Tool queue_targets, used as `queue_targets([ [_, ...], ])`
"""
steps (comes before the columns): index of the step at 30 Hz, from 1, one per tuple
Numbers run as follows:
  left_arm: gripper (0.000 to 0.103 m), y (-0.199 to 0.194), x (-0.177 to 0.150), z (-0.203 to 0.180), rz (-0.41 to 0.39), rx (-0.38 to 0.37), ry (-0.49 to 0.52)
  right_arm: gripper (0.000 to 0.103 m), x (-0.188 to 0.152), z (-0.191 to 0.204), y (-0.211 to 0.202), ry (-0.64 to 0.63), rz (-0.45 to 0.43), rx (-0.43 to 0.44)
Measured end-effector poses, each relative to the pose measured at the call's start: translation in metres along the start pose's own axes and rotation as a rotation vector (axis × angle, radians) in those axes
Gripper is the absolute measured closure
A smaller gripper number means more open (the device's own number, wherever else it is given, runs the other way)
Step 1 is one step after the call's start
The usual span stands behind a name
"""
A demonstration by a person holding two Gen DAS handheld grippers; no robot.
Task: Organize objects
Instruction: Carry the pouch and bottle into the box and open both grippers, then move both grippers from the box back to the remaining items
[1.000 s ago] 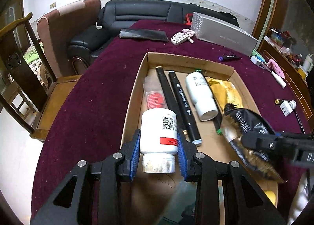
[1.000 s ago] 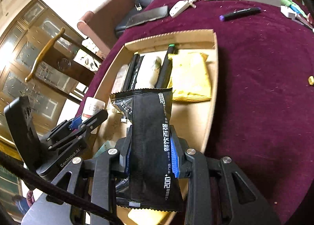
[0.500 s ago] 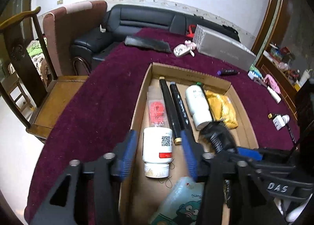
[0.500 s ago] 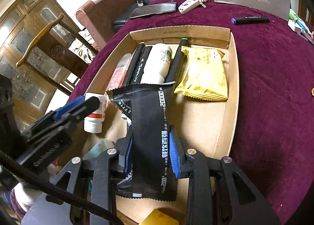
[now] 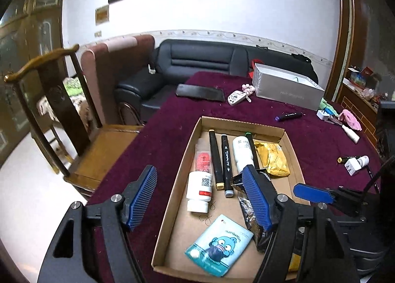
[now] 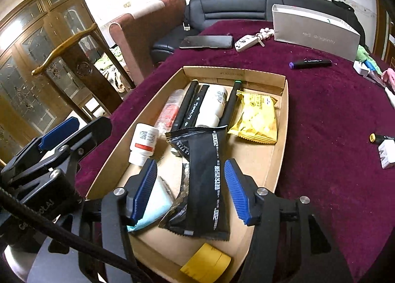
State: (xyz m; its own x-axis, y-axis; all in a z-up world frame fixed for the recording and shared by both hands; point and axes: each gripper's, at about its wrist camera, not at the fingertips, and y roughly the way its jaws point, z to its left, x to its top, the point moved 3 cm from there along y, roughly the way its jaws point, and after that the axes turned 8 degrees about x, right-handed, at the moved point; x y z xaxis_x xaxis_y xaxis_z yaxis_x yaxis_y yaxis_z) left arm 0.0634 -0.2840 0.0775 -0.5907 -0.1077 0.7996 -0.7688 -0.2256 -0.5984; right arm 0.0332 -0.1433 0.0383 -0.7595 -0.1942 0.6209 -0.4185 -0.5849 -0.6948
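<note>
A shallow cardboard box (image 5: pixel 190 149) (image 6: pixel 281 119) lies on the maroon tablecloth. In it lie a white pill bottle (image 5: pixel 199 190) (image 6: pixel 144 143), black markers (image 5: pixel 226 164), a white bottle (image 6: pixel 213 106), a yellow snack packet (image 6: pixel 256 117), a light blue cartoon packet (image 5: pixel 218 244) and a long black packet (image 6: pixel 207 184). My left gripper (image 5: pixel 202 200) is open and empty above the box's near left side. My right gripper (image 6: pixel 191 192) is open, its pads either side of the black packet, which lies in the box.
Outside the box on the cloth lie a dark phone (image 6: pixel 207 42), a key fob (image 6: pixel 246 42), a grey carton (image 6: pixel 313 33), a purple-capped marker (image 6: pixel 309 63) and small chargers (image 5: pixel 354 163). A wooden chair (image 5: pixel 49 100) and black sofa (image 5: pixel 209 60) stand beyond the table's edge.
My left gripper let go of the white pill bottle, opened wide and drew back upward. My right gripper opened and released the black packet, which now lies in the box.
</note>
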Motion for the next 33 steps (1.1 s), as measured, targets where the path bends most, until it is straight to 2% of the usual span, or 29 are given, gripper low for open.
queue_targets([
  [8,0.037,-0.029,0.001,-0.021,-0.081,0.072,0.08,0.046,-0.007,-0.005,-0.016,0.019,-0.026,0.006],
  [17,0.037,-0.043,0.002,-0.038,-0.103,0.097,0.119,0.046,-0.012,-0.024,-0.039,0.062,-0.071,0.003],
  [24,0.037,-0.051,0.003,-0.065,-0.107,0.09,0.176,0.045,-0.019,-0.061,-0.064,0.143,-0.115,-0.006],
  [33,0.037,-0.056,0.002,-0.125,-0.098,0.059,0.292,0.045,-0.035,-0.125,-0.101,0.273,-0.167,-0.03],
])
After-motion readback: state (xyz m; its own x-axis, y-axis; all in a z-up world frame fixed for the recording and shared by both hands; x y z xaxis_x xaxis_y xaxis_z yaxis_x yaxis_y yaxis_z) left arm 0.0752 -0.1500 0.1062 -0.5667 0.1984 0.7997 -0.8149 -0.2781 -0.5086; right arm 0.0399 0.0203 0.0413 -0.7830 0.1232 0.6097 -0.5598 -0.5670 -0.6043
